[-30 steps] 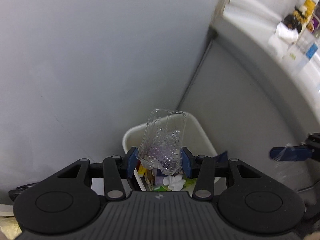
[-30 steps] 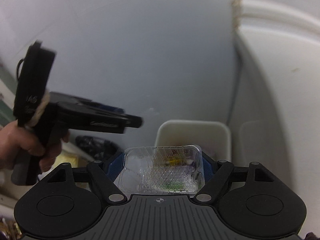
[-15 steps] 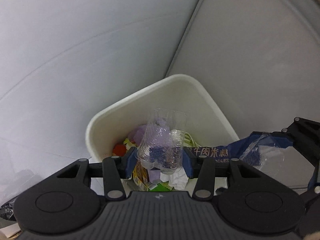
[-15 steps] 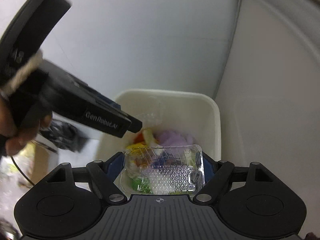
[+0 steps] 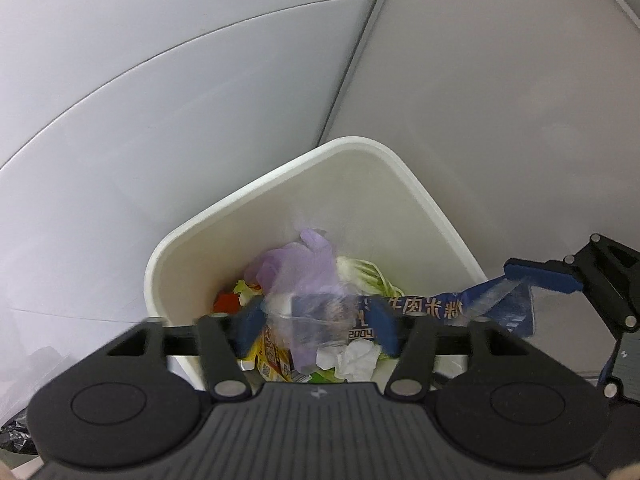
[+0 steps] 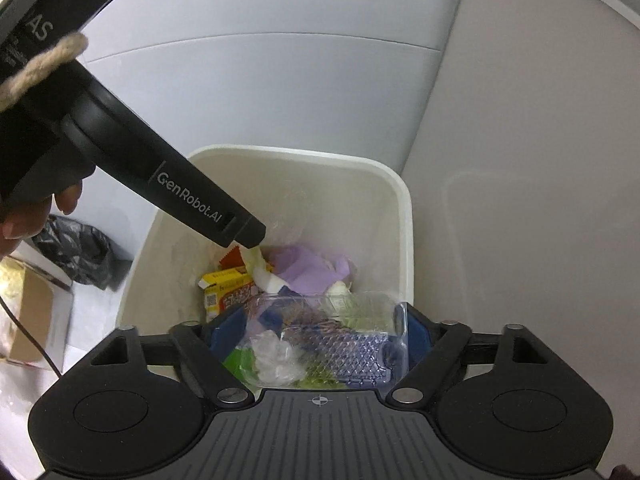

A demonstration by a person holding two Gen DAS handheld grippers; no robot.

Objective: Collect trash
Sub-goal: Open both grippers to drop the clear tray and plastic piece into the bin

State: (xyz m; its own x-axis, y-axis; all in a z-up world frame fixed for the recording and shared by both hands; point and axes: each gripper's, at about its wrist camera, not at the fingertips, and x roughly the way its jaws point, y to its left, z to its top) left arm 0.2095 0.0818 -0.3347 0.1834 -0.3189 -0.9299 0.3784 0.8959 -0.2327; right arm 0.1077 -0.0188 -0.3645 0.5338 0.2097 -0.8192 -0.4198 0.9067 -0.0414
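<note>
A white trash bin stands in a corner, holding a purple glove, a crumpled tissue and wrappers. My left gripper hangs over it, its jaws opening. A clear plastic cup is blurred between them, free of both pads. In the right wrist view my right gripper is above the bin's near rim, jaws opening around a clear plastic tray. The tray lies tilted between them with its left side off the pad. The left gripper reaches in from the upper left.
A grey wall and a pale cabinet panel close in behind and right of the bin. A black plastic bag and a cardboard box sit on the floor to its left. A blue printed wrapper lies near the bin's right rim.
Both grippers have come down over the bin and tipped toward it. Their jaws have spread. The clear cup has slipped lower out of the left jaws, and the tray sits looser in the right ones.
</note>
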